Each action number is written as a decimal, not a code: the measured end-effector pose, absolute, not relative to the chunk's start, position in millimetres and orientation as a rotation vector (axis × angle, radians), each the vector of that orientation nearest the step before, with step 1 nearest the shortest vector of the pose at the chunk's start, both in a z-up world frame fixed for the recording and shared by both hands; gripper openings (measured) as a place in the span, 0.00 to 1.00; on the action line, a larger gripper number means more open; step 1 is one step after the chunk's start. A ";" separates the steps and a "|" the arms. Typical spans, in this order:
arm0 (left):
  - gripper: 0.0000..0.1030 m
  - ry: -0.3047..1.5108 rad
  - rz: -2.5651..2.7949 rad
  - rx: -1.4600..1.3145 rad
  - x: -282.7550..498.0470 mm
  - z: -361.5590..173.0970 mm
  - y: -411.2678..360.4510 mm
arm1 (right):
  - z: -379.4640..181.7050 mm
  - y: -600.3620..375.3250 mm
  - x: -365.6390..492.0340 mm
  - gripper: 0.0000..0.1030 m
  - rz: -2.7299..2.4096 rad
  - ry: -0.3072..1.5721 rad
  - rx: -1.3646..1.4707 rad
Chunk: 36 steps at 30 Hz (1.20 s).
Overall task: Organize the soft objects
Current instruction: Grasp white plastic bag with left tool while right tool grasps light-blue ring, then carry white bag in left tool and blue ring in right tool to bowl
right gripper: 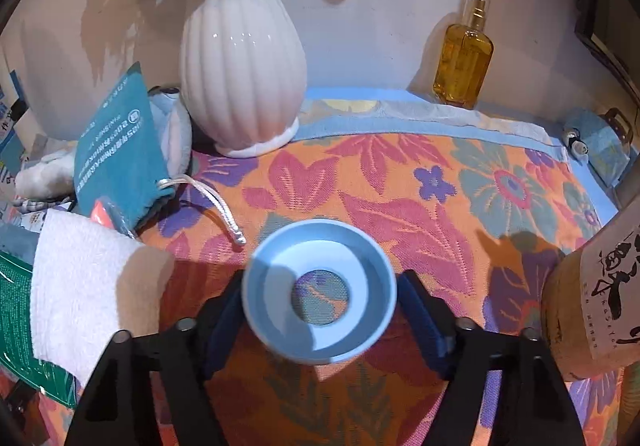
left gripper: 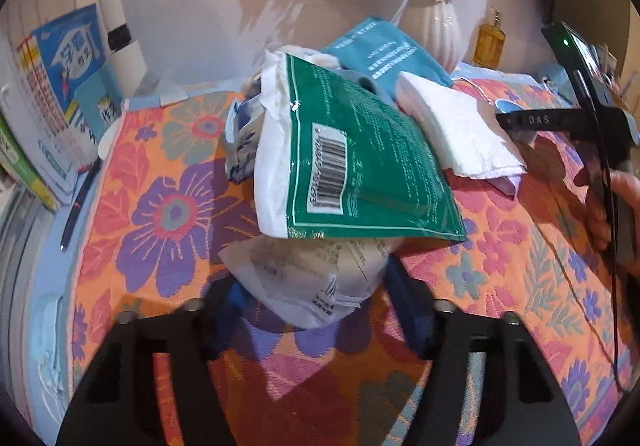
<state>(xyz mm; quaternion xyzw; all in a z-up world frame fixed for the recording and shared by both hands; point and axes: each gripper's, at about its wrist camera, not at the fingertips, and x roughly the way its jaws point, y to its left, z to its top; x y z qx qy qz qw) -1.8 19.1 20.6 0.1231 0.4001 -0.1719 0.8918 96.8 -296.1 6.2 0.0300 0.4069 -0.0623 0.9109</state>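
My left gripper (left gripper: 316, 302) is shut on a crinkled white plastic packet (left gripper: 308, 282), held just above the floral cloth (left gripper: 160, 214). Beyond it lies a green and white tissue pack (left gripper: 352, 162), tilted on a pile with a teal drawstring pouch (left gripper: 384, 54) and a folded white towel (left gripper: 456, 126). My right gripper (right gripper: 320, 294) is shut on a light blue ring-shaped funnel (right gripper: 320, 290), above the cloth (right gripper: 400, 206). The towel (right gripper: 84, 286), pouch (right gripper: 116, 150) and a grey-white plush (right gripper: 176, 126) lie to its left.
A white ribbed vase (right gripper: 240, 78) stands at the back by the wall. An amber spray bottle (right gripper: 464, 54) stands at the back right, and a labelled brown bottle (right gripper: 592, 298) at the right edge. Books (left gripper: 52, 98) and a pen (left gripper: 80, 202) are at the left.
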 end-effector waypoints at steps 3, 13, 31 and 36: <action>0.29 0.786 -0.359 0.254 -9.1 25.6 19.5 | 6.8 -299.9 94.1 0.64 -0.128 0.823 0.087; 0.28 0.711 -0.227 -0.003 -16.1 44.5 70.0 | 30.1 -300.0 46.4 0.64 -0.076 0.623 0.115; 0.28 0.576 -0.299 -0.080 -55.8 113.7 47.1 | 29.4 -299.2 -6.1 0.64 -0.131 0.580 0.105; 0.28 0.549 -0.387 -0.040 -58.0 132.0 3.8 | 33.3 -311.2 -27.4 0.64 -0.163 0.574 0.154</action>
